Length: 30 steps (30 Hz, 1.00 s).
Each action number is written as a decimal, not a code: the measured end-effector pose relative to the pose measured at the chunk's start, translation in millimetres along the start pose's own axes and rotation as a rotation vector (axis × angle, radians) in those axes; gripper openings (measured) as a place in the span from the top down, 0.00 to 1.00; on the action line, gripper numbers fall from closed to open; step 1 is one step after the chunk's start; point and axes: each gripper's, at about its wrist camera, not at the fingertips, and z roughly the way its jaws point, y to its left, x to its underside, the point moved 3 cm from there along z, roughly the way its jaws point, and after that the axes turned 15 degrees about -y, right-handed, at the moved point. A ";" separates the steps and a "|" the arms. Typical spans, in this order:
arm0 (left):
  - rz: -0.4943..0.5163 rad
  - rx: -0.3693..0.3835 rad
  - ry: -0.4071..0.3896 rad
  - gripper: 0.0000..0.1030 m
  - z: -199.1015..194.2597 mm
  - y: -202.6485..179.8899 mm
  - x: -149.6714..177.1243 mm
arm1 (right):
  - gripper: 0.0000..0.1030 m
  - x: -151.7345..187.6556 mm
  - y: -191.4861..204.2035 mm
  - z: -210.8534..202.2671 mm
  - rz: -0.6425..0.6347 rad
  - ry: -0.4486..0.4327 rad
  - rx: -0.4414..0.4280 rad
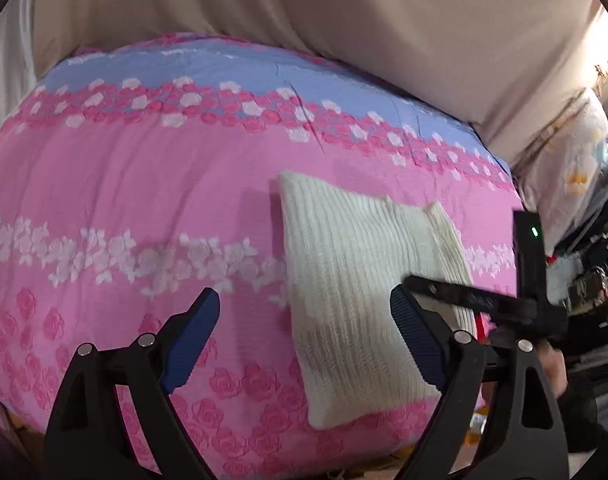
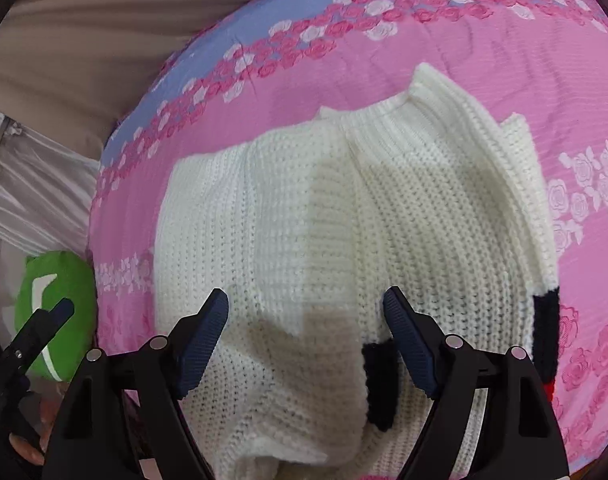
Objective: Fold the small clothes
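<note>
Pink bedspread (image 2: pixel 484 60); sweater (image 2: pixel 304 220) lengthwise away from camera

One white knitted sweater (image 2: pixel 344 240), one pink floral bedspread (image 1: pixel 144 200), one green cushion (image 2: pixel 60 304).

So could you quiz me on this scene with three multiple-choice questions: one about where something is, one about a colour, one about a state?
1. Where does the white knitted sweater lie?
A. On the pink flowered bedspread
B. On a wooden floor
C. In a basket

2. What colour are the patches at the sweater's edge?
A. Yellow
B. Black
C. Green

3. How do the jaws of the right gripper stand?
A. Clamped on the sweater
C. Holding a hanger
B. Apart, with nothing held

Answers: 1 A, pink rose fabric surrounds the knit; 2 B, dark patches show near the jaws; 3 B, both pads stand clear above the knit.
</note>
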 end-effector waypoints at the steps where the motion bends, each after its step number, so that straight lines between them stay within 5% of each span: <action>1: 0.018 0.032 0.027 0.18 2.9 -6.2 6.8 | 0.49 0.5 4.1 1.7 -0.019 -0.003 0.010; 2: 0.051 0.085 0.076 0.18 4.3 -13.5 15.6 | 0.79 0.1 10.0 1.2 -0.037 -0.005 0.006; 8: 0.239 0.133 0.147 0.18 2.3 -47.1 48.0 | 0.84 -36.4 35.2 -67.1 -0.029 -0.140 -0.149; 12: 0.271 0.101 0.160 0.17 11.6 -55.2 53.6 | 0.84 -45.9 5.5 -112.2 -0.075 -0.236 -0.039; 17: 0.224 0.036 0.175 0.17 32.8 -55.3 47.4 | 0.82 -2.9 -97.9 -41.5 0.043 -0.063 0.157; 22: 0.148 0.017 0.135 0.17 42.4 -56.9 30.8 | 0.69 -2.8 -85.6 -81.7 0.075 -0.170 0.092; 30: 0.186 -0.003 0.118 0.17 55.2 -78.3 26.8 | 0.44 51.4 -77.9 -97.4 0.024 -0.074 0.099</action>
